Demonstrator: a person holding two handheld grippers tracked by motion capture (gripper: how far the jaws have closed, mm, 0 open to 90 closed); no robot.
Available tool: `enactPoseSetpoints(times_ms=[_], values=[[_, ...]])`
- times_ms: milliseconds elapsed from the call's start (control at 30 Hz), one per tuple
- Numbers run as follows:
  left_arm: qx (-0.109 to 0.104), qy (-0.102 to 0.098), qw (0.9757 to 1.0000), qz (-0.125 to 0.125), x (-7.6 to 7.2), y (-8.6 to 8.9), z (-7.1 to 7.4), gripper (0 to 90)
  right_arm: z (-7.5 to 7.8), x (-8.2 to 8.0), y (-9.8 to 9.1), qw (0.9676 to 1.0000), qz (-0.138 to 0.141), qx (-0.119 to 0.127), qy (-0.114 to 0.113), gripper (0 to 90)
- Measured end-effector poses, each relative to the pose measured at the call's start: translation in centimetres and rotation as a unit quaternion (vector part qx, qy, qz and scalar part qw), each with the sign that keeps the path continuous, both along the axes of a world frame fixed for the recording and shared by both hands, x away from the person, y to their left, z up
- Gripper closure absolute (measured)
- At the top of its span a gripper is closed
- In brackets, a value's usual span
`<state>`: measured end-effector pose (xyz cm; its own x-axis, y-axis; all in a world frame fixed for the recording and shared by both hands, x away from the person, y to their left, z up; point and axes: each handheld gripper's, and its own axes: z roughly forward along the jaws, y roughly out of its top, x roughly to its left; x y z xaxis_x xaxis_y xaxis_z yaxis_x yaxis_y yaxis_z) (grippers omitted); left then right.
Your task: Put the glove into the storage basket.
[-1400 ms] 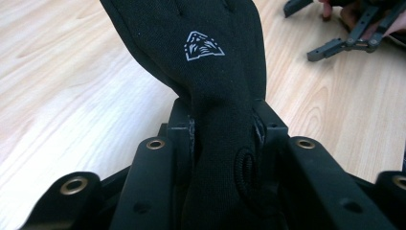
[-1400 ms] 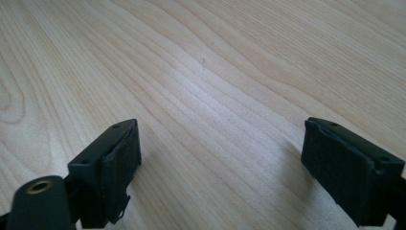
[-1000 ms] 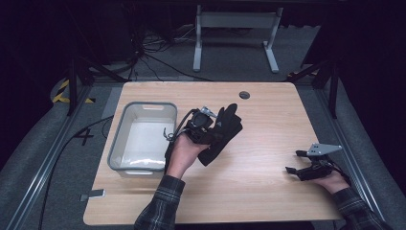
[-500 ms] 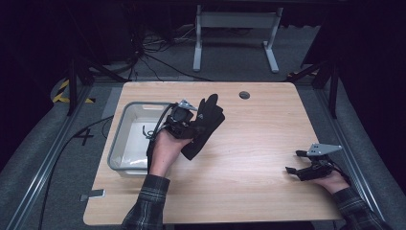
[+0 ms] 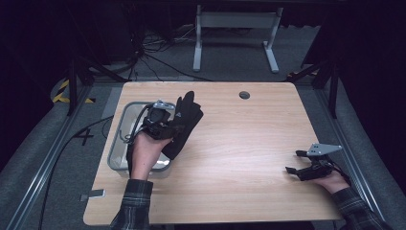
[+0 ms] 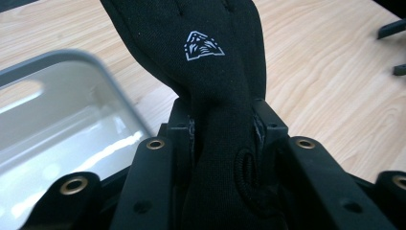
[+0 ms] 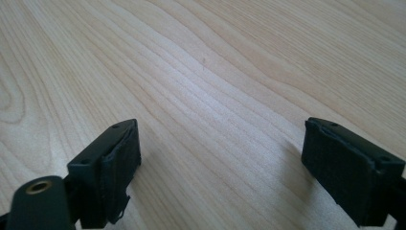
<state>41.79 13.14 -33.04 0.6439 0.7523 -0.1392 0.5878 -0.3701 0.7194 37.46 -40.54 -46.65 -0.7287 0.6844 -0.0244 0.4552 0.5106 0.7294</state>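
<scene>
A black glove [image 5: 184, 122] with a small white logo [image 6: 203, 46] hangs from my left gripper [image 5: 160, 120], which is shut on it. In the left gripper view the glove [image 6: 220, 86] is pinched between the two jaws and rises out past them. The gripper holds it above the right rim of a clear plastic bin [image 5: 118, 143], and the bin's rim [image 6: 103, 79] lies just left of the jaws. My right gripper [image 5: 299, 164] rests low over the table's right front part, open, with bare wood between its fingers [image 7: 112, 163].
The wooden table [image 5: 239, 158] has a round cable hole [image 5: 244, 95] near its far edge. A metal stand [image 5: 234, 33] and cables lie on the floor beyond the table. Rails run along both sides.
My left gripper has carried the glove leftward from the table's middle to the bin's right rim. The right gripper has stayed in place.
</scene>
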Motion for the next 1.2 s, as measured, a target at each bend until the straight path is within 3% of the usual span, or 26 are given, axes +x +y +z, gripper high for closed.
enactPoseSetpoints(times_ms=[367, 500, 667, 1000, 1200], values=[[-0.002, 0.003, 0.9991, 0.043, -0.5, 3.6, -0.9, 67.8, 0.0, 0.0, 0.0, 1.0000, 0.000, 0.000, 0.000, 14.0], [-0.010, 0.003, 0.9977, 0.068, -0.8, 5.2, -1.2, 67.8, 0.0, 0.0, 0.0, 1.0000, 0.000, 0.000, 0.000, 13.9], [-0.005, 0.013, 0.9959, 0.090, -0.6, 6.8, -2.6, 67.7, 0.0, 0.0, 0.0, 1.0000, 0.000, 0.000, 0.000, 14.0], [0.004, 0.043, 0.9944, 0.097, 0.8, 7.4, -5.2, 67.5, 0.0, 0.0, 0.0, 1.0000, 0.000, 0.000, 0.000, 13.9], [0.022, 0.062, 0.9934, 0.094, 1.8, 7.1, -6.4, 67.2, 0.0, 0.0, 0.0, 1.0000, 0.000, 0.000, 0.000, 13.9]])
